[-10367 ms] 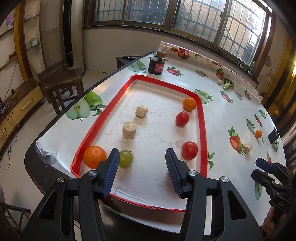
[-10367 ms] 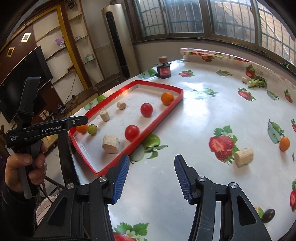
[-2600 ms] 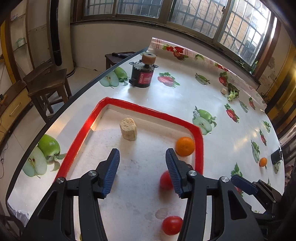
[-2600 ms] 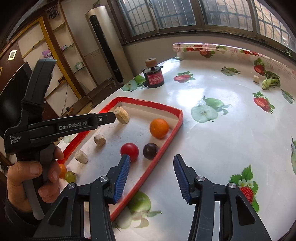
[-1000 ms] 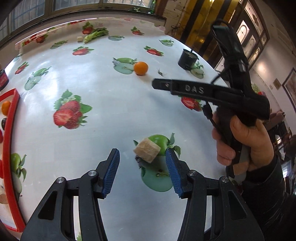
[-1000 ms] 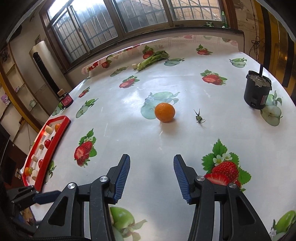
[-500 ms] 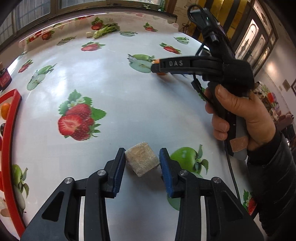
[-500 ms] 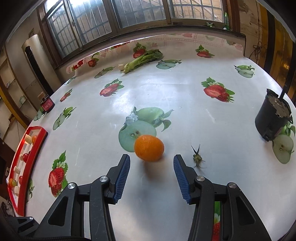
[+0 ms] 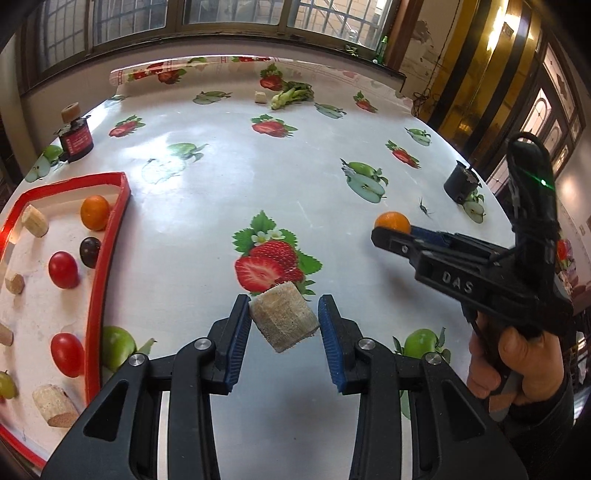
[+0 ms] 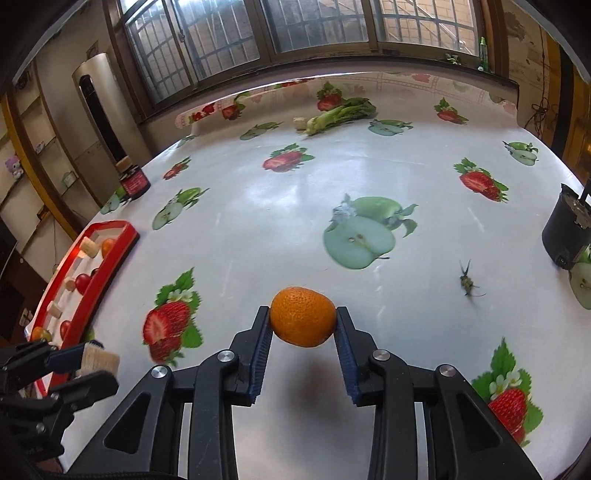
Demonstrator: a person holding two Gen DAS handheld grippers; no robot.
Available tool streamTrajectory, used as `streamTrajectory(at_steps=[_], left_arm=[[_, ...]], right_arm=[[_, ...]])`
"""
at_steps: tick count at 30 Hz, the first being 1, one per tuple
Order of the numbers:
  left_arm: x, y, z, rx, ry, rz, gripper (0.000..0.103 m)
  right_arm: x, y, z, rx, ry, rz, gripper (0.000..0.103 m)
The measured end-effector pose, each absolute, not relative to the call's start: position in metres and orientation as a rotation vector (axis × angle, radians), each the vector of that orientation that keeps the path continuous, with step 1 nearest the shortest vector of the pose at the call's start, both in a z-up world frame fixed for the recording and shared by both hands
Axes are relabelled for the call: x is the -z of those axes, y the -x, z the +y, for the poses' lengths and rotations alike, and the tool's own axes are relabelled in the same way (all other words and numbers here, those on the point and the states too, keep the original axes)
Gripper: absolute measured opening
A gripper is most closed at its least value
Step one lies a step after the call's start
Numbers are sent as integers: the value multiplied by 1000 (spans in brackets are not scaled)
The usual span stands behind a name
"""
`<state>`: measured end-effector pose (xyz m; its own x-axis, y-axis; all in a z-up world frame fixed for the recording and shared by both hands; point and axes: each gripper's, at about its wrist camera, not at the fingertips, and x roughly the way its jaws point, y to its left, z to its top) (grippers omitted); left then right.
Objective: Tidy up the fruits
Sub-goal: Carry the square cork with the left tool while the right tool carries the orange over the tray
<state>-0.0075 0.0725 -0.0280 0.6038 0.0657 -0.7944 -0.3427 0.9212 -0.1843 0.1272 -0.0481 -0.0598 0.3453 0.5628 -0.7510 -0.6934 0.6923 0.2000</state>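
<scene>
Black tool [image 9: 284, 325] frames, blue ribbed pads, silver screws, "DAS" lettering.

A round table [image 10: 258, 206] is covered with a white cloth printed with strawberries and green apples; a dark jar with a red label [image 9: 76, 142] is seen near its far left edge, a cork-like stopper seated on its top; a leafy green vegetable [image 10: 341, 112] is laid near the far edge, with a small pale chunk [image 10: 300, 123] just beside it; a black cylindrical container [image 10: 567, 236] is set at the right edge; a small dried stem [image 10: 467, 282] is left on the cloth nearby; barred windows [image 10: 295, 33] are seen behind; a tall standing air conditioner [image 10: 101, 110] is placed in the left corner.
</scene>
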Motion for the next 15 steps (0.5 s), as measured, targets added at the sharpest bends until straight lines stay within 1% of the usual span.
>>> streamTrajectory(at_steps=[6, 15], left_arm=[[20, 26, 93, -308, 353, 860, 35], [11, 55, 121, -395, 376, 816, 35]], right_arm=[[49, -84, -31, -899, 182, 886, 35], [41, -51, -8, -964, 212, 867, 35]])
